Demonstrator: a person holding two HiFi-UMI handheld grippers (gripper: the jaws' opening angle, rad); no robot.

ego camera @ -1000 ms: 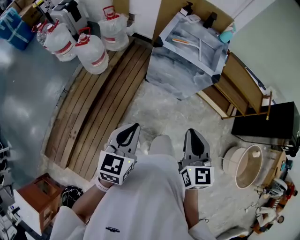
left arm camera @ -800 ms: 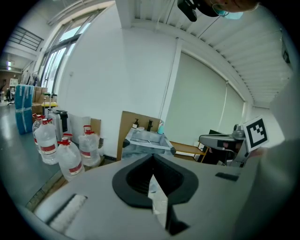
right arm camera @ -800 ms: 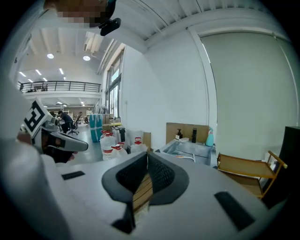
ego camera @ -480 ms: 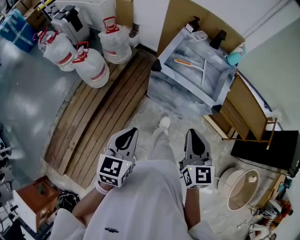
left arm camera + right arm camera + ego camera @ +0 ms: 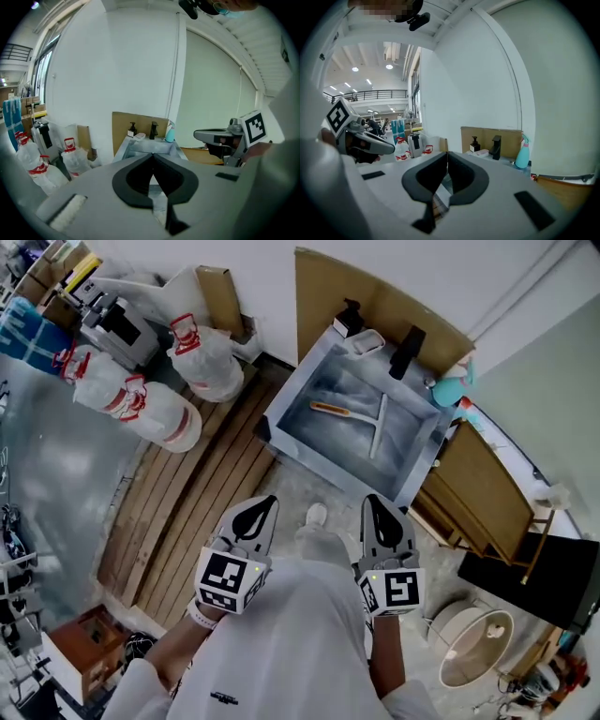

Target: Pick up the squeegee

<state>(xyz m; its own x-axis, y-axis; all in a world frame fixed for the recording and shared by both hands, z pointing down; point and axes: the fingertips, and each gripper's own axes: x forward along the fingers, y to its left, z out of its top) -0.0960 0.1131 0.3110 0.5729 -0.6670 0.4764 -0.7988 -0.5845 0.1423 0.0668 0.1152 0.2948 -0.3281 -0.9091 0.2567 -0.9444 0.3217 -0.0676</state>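
Clear water jugs [image 5: 159, 413] with red caps stand at the far left beside a strip of wooden slats [image 5: 202, 498]. The left gripper [image 5: 265, 502] is held at the person's waist, its jaws closed tip to tip on nothing. Ahead, the grey sink [image 5: 295, 395] holds an orange-handled brush [image 5: 330, 409] and, just to its right, the white squeegee [image 5: 378, 427] lying flat, well apart from both grippers. The right gripper [image 5: 375, 504] is likewise pressed together and empty.

Sink [image 5: 323, 444] top: open from above — only a brush [image 5: 330, 409] lies near the squeegee [image 5: 379, 425].
Back rim: faucet [image 5: 409, 345], soap bottle [image 5: 349, 317], spray bottle [image 5: 452, 388] stand along it.
Left side: water jugs [image 5: 164, 418] — well apart.
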